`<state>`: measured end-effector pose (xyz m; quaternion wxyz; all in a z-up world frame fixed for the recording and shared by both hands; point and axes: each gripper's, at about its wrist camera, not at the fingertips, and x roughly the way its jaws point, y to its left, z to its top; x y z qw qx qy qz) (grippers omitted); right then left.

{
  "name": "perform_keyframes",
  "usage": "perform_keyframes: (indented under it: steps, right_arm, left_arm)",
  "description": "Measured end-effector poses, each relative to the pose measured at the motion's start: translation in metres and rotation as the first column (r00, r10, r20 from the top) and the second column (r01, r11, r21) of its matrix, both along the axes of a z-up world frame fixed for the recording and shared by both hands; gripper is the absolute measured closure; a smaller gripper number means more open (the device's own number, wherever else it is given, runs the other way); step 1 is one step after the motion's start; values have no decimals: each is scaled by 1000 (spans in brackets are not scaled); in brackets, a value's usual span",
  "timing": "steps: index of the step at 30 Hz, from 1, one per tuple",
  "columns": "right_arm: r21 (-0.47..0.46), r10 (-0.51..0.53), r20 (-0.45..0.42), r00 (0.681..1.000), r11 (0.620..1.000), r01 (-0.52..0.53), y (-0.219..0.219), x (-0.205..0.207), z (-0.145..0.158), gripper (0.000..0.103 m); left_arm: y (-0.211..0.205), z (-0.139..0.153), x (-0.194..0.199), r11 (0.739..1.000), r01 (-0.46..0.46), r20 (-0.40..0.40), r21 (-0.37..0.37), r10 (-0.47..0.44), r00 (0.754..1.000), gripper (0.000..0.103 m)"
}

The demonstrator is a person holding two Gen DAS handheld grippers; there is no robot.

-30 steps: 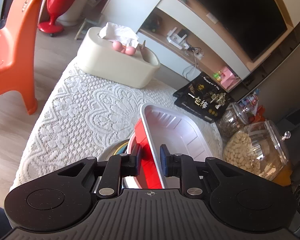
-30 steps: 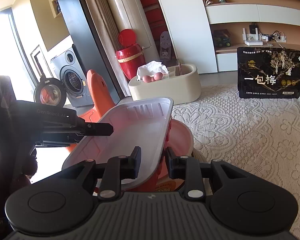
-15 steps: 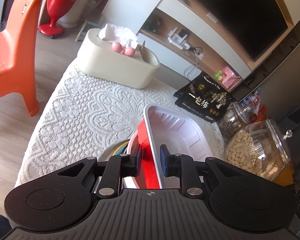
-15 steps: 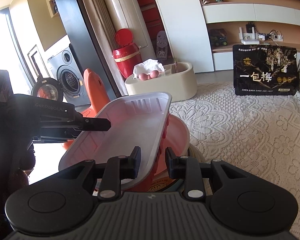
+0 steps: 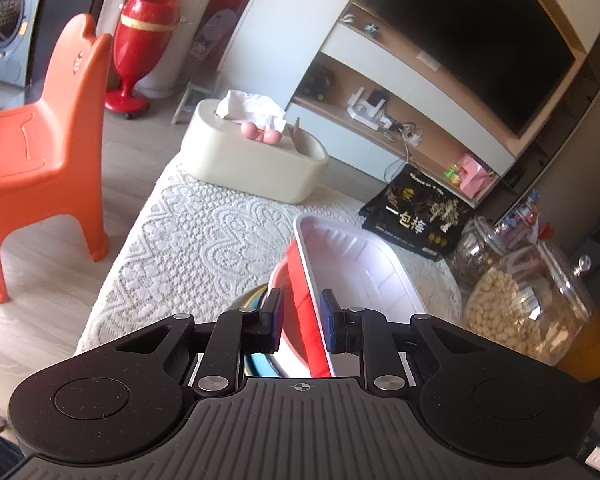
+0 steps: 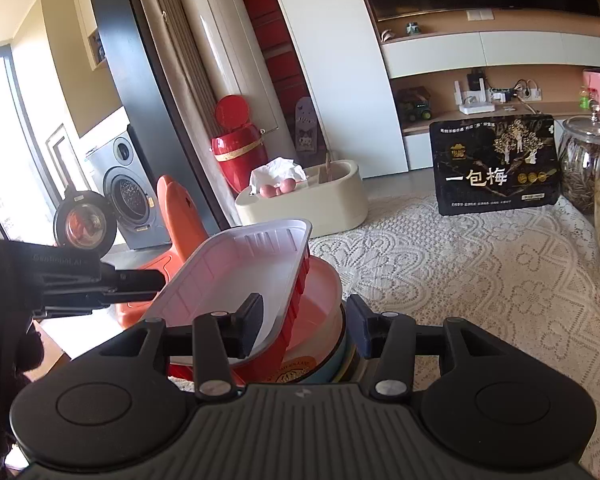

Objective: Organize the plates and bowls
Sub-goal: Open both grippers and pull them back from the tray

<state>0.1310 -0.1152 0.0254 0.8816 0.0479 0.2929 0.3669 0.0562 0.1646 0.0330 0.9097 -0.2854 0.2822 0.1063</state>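
My left gripper (image 5: 300, 326) pinches the red-and-white tray (image 5: 352, 264) by its near rim, tilting it over the stacked bowls (image 6: 320, 320); my right gripper (image 6: 306, 326) is opening, tray rim between its pads, unpressed.

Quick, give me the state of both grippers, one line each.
Left gripper: closed on the rim of the red-and-white tray.
Right gripper: fingers opening, apart from the tray's rim between them.

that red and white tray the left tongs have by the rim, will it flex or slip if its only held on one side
The tray looks thin-walled plastic with ribbed sides, so probably light and somewhat bendy. The left tongs pinch only its rim, so it may sag or pivot. The right tongs are opening and not pressing on it, leaving the far side unsupported.
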Motion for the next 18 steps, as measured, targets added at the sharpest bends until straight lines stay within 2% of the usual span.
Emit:
perform_keyframes:
  steps: [3, 6, 11, 15, 18]
  right_arm:
    - [-2, -14, 18, 1000, 1000, 14, -6, -8, 4, 55]
    - [0, -15, 34, 999, 1000, 15, -17, -19, 7, 54]
    - [-32, 27, 26, 999, 999, -26, -36, -48, -1, 46]
    - [-104, 51, -33, 998, 993, -54, -38, -71, -26, 42]
    - [-149, 60, -120, 991, 986, -78, -35, -82, -52, 42]
  left_arm:
    - [-14, -2, -15, 999, 6, 24, 43, -7, 1000, 81]
    - [-23, -5, -33, 999, 9, 27, 53, -10, 1000, 81]
    - [-41, -8, -69, 996, 9, 18, 89, -11, 1000, 82]
    - [-74, -34, -77, 983, 78, -100, 166, -62, 993, 83]
    - [-95, -63, -76, 977, 139, -178, 160, -110, 978, 89]
